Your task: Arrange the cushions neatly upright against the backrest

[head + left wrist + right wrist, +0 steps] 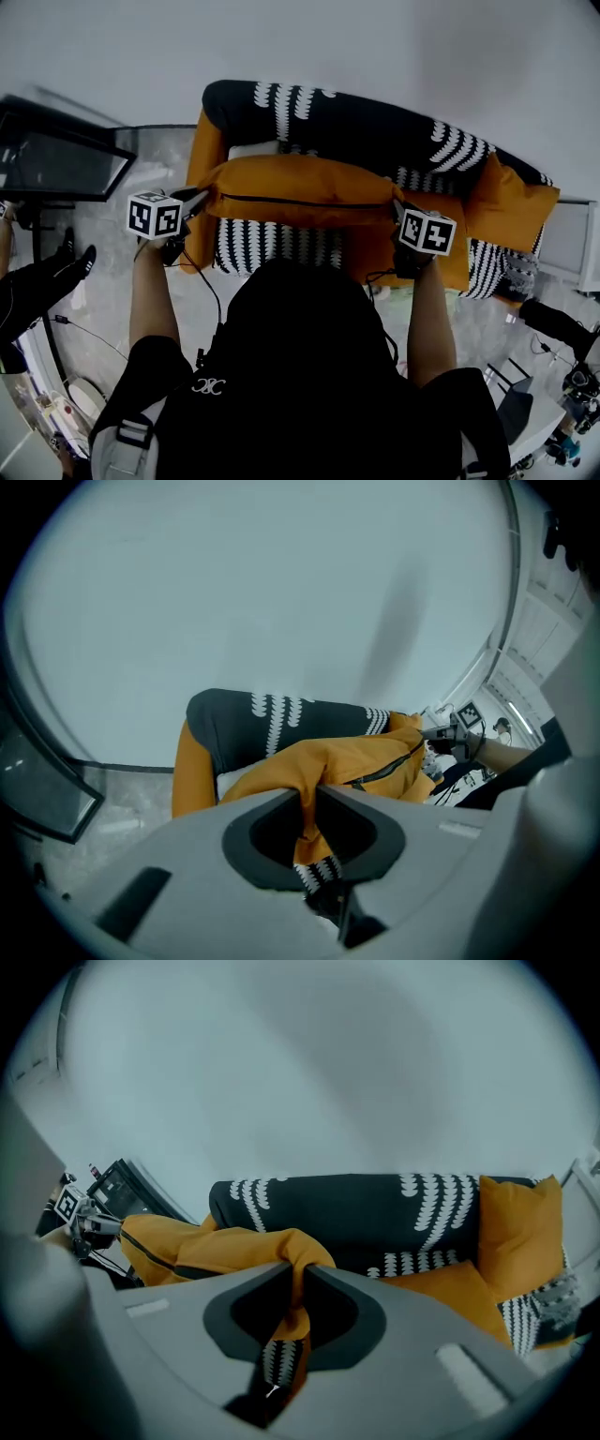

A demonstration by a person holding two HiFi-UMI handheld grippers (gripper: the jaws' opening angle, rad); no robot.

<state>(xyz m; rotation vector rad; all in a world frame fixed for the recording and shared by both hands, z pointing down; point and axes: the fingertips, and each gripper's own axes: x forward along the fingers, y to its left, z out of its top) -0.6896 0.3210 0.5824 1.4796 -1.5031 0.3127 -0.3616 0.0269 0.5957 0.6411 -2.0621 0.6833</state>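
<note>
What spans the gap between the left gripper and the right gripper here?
A long orange fabric cushion with a dark zipper runs between them. The left gripper and right gripper each pinch one end. The head view shows this best.

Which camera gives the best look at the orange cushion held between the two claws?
The head view: the whole orange cushion shows, stretched between the left gripper and right gripper. Each gripper view shows mainly the corner pinched in its jaws.

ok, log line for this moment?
left gripper: shut on orange cushion corner | right gripper: shut on opposite corner | state: held over sofa
</note>
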